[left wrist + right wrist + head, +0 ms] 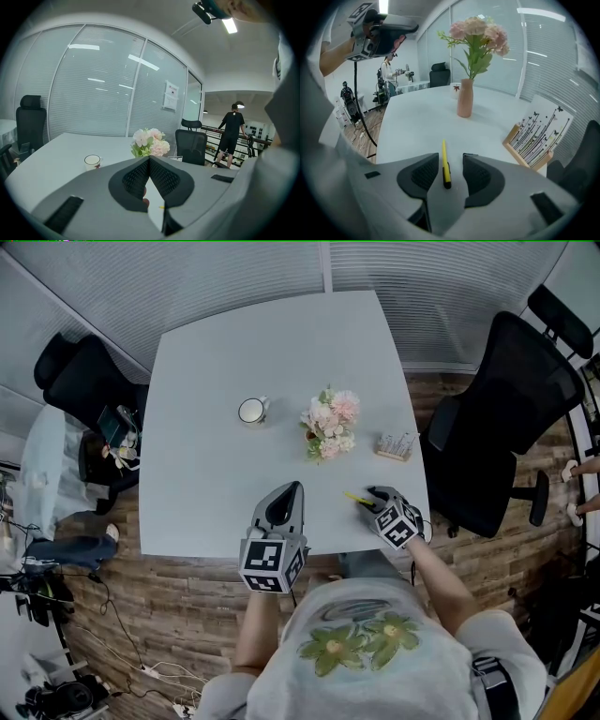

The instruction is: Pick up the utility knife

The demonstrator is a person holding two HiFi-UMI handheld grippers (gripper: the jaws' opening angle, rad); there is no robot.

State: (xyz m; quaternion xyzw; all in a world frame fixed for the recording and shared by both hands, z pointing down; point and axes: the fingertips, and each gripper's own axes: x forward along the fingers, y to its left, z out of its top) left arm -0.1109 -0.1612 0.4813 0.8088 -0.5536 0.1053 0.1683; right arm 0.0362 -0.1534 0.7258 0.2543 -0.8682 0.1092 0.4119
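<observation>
Carrying everything is the white counter (206, 381), with a black chair (506, 418) drawn up on the right of the vase (329, 425) and beyond the counter's edge.

Next in size are the two tools. The left hand-held gripper (298, 487) hovers on the person's side of the vase. Its own view shows the jaws meeting at the tips with nothing between them, so it has no part in this step. The right hand-held gripper (451, 158) is also on the person's side of the vase, a little to the right. Its jaws stand apart and straddle the knife without gripping it.

The vase holds pink and white flowers. A wooden stand (396, 445) sits to its right and a mug (251, 411) to its left, both well clear of the work.

Smallest is the knife (445, 164), slim and yellow with a dark end. It lies flat on the counter on the person's side of the vase, its length pointing roughly towards the vase. It runs along the gap between the right jaws, nearer the left pad than the right.

The step in hand looks like the closing grasp. To do it well:
- Shift slightly so the knife sits midway between the pads, or one pad will push it first.
- Bring the pads low to the counter, since the body is thin.
- Close squarely on the long sides near the thicker dark end.
- Lift straight up only once the grip feels firm.
</observation>
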